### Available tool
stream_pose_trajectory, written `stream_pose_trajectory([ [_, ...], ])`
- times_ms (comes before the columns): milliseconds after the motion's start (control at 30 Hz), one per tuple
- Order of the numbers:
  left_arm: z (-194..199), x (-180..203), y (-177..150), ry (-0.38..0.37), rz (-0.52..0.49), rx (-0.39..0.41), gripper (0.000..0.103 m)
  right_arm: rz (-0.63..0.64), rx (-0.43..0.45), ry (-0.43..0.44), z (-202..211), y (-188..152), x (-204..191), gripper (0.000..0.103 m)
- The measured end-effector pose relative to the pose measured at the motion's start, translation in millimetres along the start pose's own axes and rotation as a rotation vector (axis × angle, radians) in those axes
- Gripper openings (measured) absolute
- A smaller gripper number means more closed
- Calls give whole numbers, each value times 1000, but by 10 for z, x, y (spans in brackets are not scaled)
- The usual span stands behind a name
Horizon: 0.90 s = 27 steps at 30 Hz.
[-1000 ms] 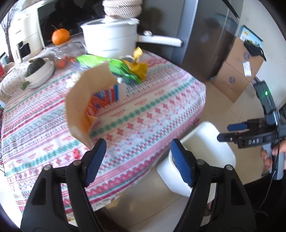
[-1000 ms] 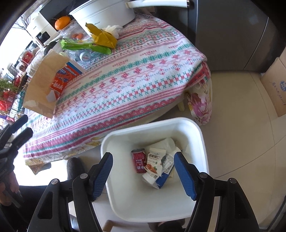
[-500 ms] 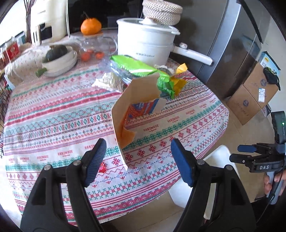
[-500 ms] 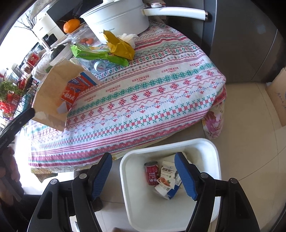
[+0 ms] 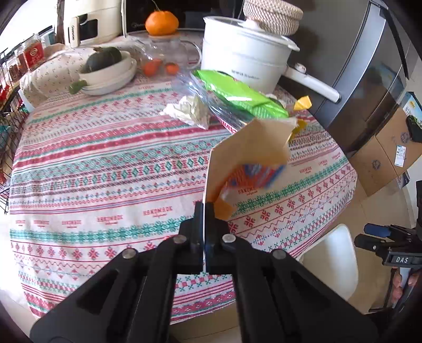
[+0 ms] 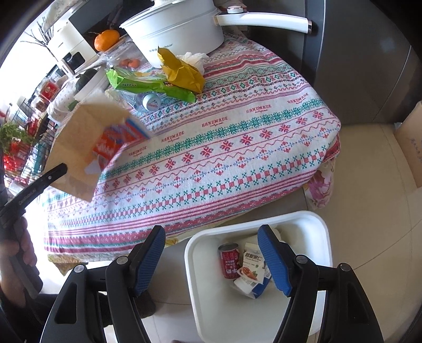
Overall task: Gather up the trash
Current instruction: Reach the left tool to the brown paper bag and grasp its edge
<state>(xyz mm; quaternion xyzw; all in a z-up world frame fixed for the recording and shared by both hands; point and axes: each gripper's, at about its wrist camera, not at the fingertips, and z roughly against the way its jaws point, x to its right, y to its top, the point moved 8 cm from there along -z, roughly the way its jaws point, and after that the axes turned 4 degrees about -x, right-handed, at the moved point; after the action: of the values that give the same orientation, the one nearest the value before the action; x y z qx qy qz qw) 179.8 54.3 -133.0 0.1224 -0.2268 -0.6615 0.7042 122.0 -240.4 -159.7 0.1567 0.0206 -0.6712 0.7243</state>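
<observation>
My left gripper (image 5: 204, 211) is shut on the near edge of a torn brown cardboard box (image 5: 237, 155) with red and blue print inside, holding it tilted at the table's near side; it also shows in the right wrist view (image 6: 79, 142). My right gripper (image 6: 211, 253) is open and empty, above the floor beside the white trash bin (image 6: 195, 253), which holds a red can (image 6: 229, 260) and a carton (image 6: 250, 274). On the table lie a green wrapper (image 5: 237, 92), a yellow wrapper (image 6: 182, 71), a clear plastic bottle (image 6: 147, 101) and crumpled tissue (image 5: 187, 109).
A patterned tablecloth covers the round table (image 5: 105, 168). At the back stand a white pot (image 5: 237, 60), a bowl with a dark squash (image 5: 105, 68), a glass teapot (image 5: 161, 58) and an orange (image 5: 161, 22). Cardboard boxes (image 5: 385, 158) stand on the floor at right.
My left gripper has closed on the cardboard box's edge, having been open half a second ago, and moved in over the table. My right gripper has drawn back a little from the bin.
</observation>
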Motion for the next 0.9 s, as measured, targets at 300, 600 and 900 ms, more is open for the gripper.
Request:
stream_pose_trajectory([
  [300, 521, -406, 105, 40, 57, 132, 0, 35, 99, -10, 184, 309, -270, 74],
  [600, 787, -662, 269, 112, 74, 235, 0, 199, 218, -64, 222, 1002, -968, 74],
  [900, 774, -793, 282, 107, 109, 225, 0, 294, 203, -114, -233, 1519, -1450, 73],
])
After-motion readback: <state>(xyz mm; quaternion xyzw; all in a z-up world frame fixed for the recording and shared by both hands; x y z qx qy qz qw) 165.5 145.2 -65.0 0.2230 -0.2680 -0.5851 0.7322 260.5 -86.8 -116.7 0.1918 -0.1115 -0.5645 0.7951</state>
